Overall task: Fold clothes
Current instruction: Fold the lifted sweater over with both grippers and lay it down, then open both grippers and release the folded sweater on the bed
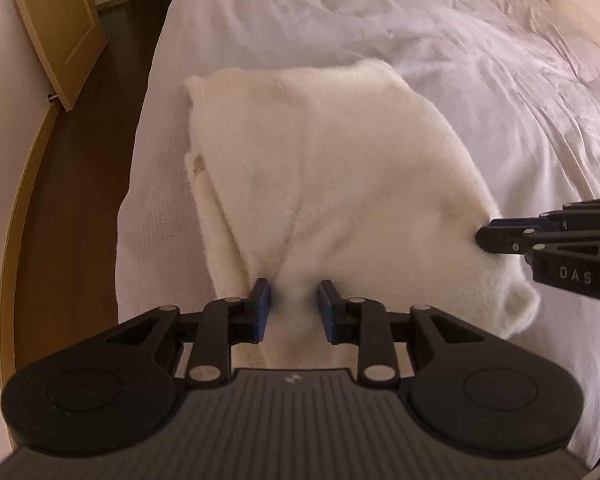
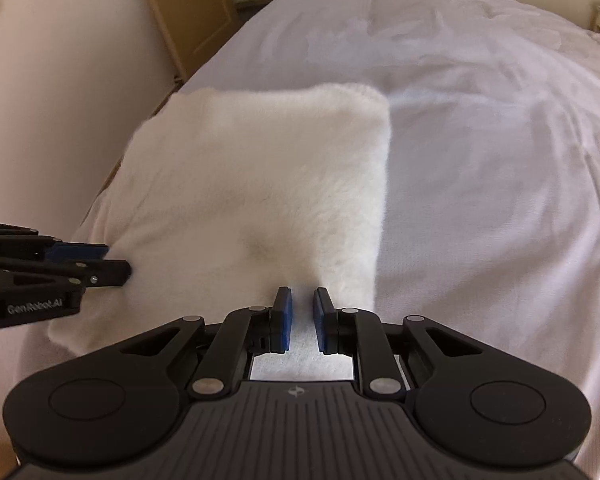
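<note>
- The jaws of the left gripper [image 1: 291, 310] stand a little apart with a pinched ridge of the white fleece garment [image 1: 320, 184] between the blue pads [image 1: 262, 312]; whether they press the cloth I cannot tell.
- The jaws of the right gripper [image 2: 301, 318] are narrowly parted over the garment's near edge, nothing clearly clamped between them.
- In the left wrist view the right gripper [image 1: 490, 234] meets the garment's right edge.
- The fleece garment [image 2: 260, 184] lies folded into a rough rectangle near the corner of the bed [image 1: 440, 60].
- Its sheet is pale and wrinkled.
- A wooden door [image 1: 56, 20] stands open beside the dark floor [image 1: 88, 152].
</note>
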### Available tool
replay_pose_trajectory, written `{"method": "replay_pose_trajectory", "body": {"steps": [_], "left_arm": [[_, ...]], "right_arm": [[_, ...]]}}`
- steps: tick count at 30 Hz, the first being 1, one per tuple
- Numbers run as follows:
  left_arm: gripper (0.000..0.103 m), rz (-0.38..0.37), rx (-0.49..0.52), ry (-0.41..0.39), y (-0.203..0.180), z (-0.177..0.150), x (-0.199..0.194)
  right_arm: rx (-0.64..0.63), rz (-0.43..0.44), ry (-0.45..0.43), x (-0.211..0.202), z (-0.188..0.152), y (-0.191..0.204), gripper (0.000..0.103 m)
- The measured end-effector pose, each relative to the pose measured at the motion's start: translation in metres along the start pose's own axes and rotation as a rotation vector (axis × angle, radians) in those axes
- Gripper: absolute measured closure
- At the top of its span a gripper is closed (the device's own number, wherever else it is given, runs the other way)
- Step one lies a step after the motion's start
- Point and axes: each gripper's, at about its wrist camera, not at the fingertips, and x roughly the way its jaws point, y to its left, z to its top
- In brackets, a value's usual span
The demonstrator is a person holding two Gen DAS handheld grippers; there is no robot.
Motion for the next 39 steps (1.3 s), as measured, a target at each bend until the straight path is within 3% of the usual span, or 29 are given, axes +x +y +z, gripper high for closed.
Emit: {"method": "replay_pose_trajectory", "body": {"steps": [4, 10, 16, 21, 22, 25, 28, 30, 32, 36, 39], "left_arm": [[0.081, -0.004, -0.002, -0.014, 0.003, 0.010, -0.008], [0.083, 0.020, -0.025, -0.095, 0.017, 0.048, -0.010], [0.085, 0.065, -0.030, -0.022, 0.023, 0.065, 0.042], [0.084, 0.098, -0.083, 0.006, 0.015, 0.066, 0.023], [0.081, 0.102, -0.098, 0.012, 0.013, 0.065, 0.017], [0.073, 0.088, -0.164, 0.038, 0.008, 0.055, -0.008], [0.063, 0.121, -0.205, 0.083, -0.004, 0.044, -0.032], [0.058, 0.154, -0.222, 0.118, -0.013, 0.038, -0.046], [0.055, 0.188, -0.234, 0.136, -0.023, 0.034, -0.064], [0.039, 0.244, -0.241, 0.125, -0.041, 0.030, -0.107], [0.035, 0.274, -0.233, 0.097, -0.052, 0.030, -0.138]], "right_arm": [[0.041, 0.035, 0.025, -0.008, 0.012, -0.009, 0.085], [0.106, 0.013, -0.078, -0.008, 0.042, -0.029, 0.084], [0.104, -0.013, -0.014, 0.031, 0.054, -0.031, 0.084], [0.103, 0.007, -0.004, 0.018, 0.056, -0.027, 0.082], [0.115, 0.020, -0.006, 0.011, 0.055, -0.027, 0.080], [0.121, 0.041, 0.002, -0.010, 0.044, -0.023, 0.059], [0.122, 0.045, 0.041, -0.028, 0.028, -0.017, 0.047], [0.138, 0.053, 0.067, -0.039, 0.020, -0.014, 0.031], [0.150, 0.065, 0.083, -0.051, 0.014, -0.012, 0.026], [0.136, 0.051, 0.083, -0.080, 0.014, -0.006, 0.013], [0.149, 0.046, 0.052, -0.110, 0.015, -0.003, 0.008]]}}
